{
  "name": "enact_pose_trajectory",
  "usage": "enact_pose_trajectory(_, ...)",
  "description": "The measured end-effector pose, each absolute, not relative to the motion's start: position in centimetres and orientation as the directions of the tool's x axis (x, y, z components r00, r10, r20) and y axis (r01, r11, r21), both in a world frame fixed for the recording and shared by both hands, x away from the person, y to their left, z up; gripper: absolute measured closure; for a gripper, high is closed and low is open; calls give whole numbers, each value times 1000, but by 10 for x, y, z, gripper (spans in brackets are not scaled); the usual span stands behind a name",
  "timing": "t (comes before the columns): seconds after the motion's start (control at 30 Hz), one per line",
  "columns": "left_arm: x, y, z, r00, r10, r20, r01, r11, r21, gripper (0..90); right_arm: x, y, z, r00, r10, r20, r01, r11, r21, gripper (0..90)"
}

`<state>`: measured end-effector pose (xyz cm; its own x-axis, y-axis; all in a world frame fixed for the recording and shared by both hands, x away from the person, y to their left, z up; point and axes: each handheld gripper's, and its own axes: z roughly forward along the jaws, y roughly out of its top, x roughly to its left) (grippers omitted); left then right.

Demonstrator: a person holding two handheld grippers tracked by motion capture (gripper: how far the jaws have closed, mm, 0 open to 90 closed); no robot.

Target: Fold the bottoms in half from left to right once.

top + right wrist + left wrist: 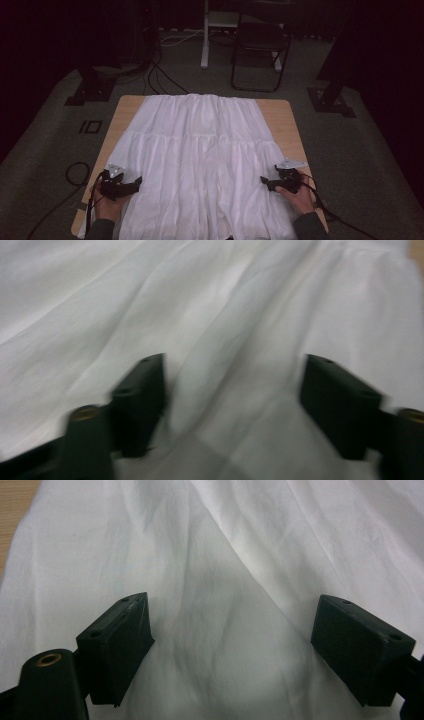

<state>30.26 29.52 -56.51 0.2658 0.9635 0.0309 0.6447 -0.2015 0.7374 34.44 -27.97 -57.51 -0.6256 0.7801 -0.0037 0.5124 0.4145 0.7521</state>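
White skirt lies spread flat on the worktop, waistband at the far edge, hem hanging over the near edge by the person. Cloth covers most of the surface; bare wood shows along both sides and at the far corners.

Left tool sits at the skirt's left side edge, near the hem, pointing inward across the cloth. Jaws stand wide apart in the left gripper view; skirt lies under and between them, but nothing is pinched.

Right tool mirrors it at the right side edge, also pointing inward. Jaws likewise wide apart over the skirt, holding nothing. That view is slightly blurred.

Judgement: the symmetric placement, one tool per side at the same height, suits taking both edges at once, probably to fold or lift the garment evenly. Neither edge is gripped yet.

Risk: thin, pleated cloth may bunch or slip if only the top layer is caught.
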Motion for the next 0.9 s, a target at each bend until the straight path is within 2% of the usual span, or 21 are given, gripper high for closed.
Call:
enact_pose_trajectory(0.33,304,295,-565,259,965,32,646,-198,737,172,345,-278,-575,-640,768,-9,504,429,749,103)
enact_pose_trajectory(0.47,303,295,-564,255,966,33,639,-194,744,224,344,-280,-575,-618,786,-7,509,407,759,174)
enact_pose_trajectory(0.57,301,292,-562,250,966,73,635,-221,741,305,344,-281,-575,-615,788,-8,509,404,760,177)
enact_pose_trajectory(0.6,297,288,-556,257,956,138,610,-272,745,309,343,-281,-575,-611,792,-6,512,401,760,177)
enact_pose_trajectory(0.73,292,297,-542,230,962,146,569,-255,782,277,342,-281,-575,-607,795,-9,512,399,760,177)
enact_pose_trajectory(0.83,293,315,-541,168,978,121,597,-199,778,176,342,-281,-575,-606,795,-9,512,399,760,177)
enact_pose_trajectory(0.9,294,329,-544,134,988,82,614,-148,775,143,342,-281,-575,-606,795,-9,512,399,760,177)
